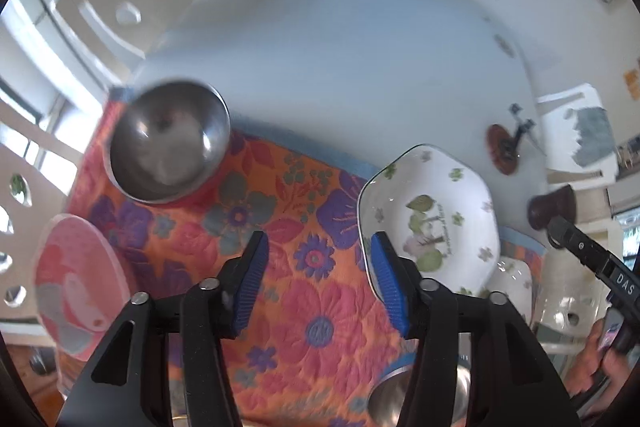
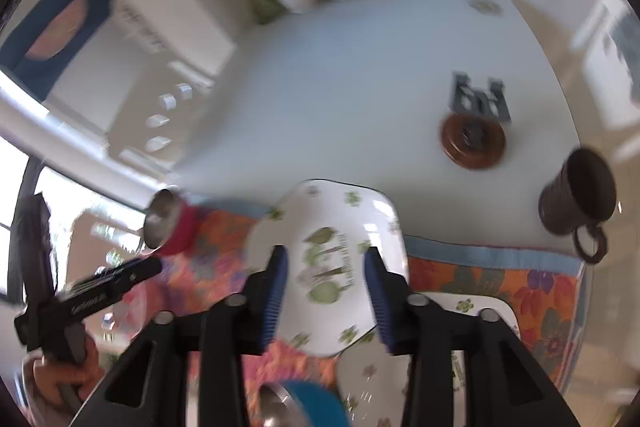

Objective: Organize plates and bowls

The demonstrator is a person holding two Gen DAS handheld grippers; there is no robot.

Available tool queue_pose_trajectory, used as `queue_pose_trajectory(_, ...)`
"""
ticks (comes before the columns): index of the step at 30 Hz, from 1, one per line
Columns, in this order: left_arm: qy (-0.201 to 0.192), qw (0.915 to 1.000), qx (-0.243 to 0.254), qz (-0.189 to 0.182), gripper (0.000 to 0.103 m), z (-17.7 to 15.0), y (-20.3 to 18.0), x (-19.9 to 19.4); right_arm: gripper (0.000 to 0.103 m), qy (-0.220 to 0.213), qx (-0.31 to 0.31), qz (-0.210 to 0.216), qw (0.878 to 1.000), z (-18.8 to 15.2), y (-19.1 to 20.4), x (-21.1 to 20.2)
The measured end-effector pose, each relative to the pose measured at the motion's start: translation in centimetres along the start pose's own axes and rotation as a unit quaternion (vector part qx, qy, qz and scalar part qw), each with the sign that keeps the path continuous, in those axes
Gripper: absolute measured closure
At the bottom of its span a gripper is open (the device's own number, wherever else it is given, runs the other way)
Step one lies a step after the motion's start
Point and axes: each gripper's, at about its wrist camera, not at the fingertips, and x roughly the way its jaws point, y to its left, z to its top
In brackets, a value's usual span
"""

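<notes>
Steel bowl (image 1: 168, 143) at floral mat (image 1: 288, 291) edge, bare white table (image 1: 340, 47) beyond

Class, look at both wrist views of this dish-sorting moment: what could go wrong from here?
1. The right gripper hangs open over the white leaf-print bowl; closing off-centre could tip or chip it.
2. The dark mug stands near the white table's edge, so a wide sweep might knock it off.
3. Both views are blurred, so aim may suffer.

Bright daylight from windows (image 1: 24, 131), blown out left of white table (image 1: 340, 39). Glare spots on steel bowl (image 1: 168, 143) at table's near-left edge. Fisheye bend, dark vignette at edges. Heavy motion blur in right wrist view, esp. beyond table; left sharper.
</notes>
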Motion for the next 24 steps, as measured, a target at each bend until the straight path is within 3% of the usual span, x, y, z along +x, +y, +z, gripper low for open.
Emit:
queue_pose_trajectory(5,0.056,0.9982,-0.017,-0.011,0.044,0.1,-0.6,5.7,0.053,0.023,0.044,-0.003,0.999,0.4,-3.1,4.6)
queue_pose_trajectory(10,0.081,0.9963,-0.019,-0.022,0.044,0.0,-1.3,9.0,0.053,0.042,0.049,-0.001,0.998,0.5,-4.4,7.8)
queue_pose_trajectory(15,0.09,0.9956,0.002,-0.027,0.044,-0.2,-2.8,10.9,0.053,0.056,0.056,0.002,0.997,0.5,-5.7,9.9)
queue_pose_trajectory(20,0.076,0.9967,0.025,-0.015,0.042,0.1,-4.0,11.3,0.053,0.064,0.05,0.008,0.997,0.6,-5.7,11.0)
queue_pose_trajectory(24,0.065,0.9964,0.046,-0.026,0.042,0.1,-5.3,11.5,0.051,0.072,0.049,0.021,0.996,0.5,-5.3,12.1)
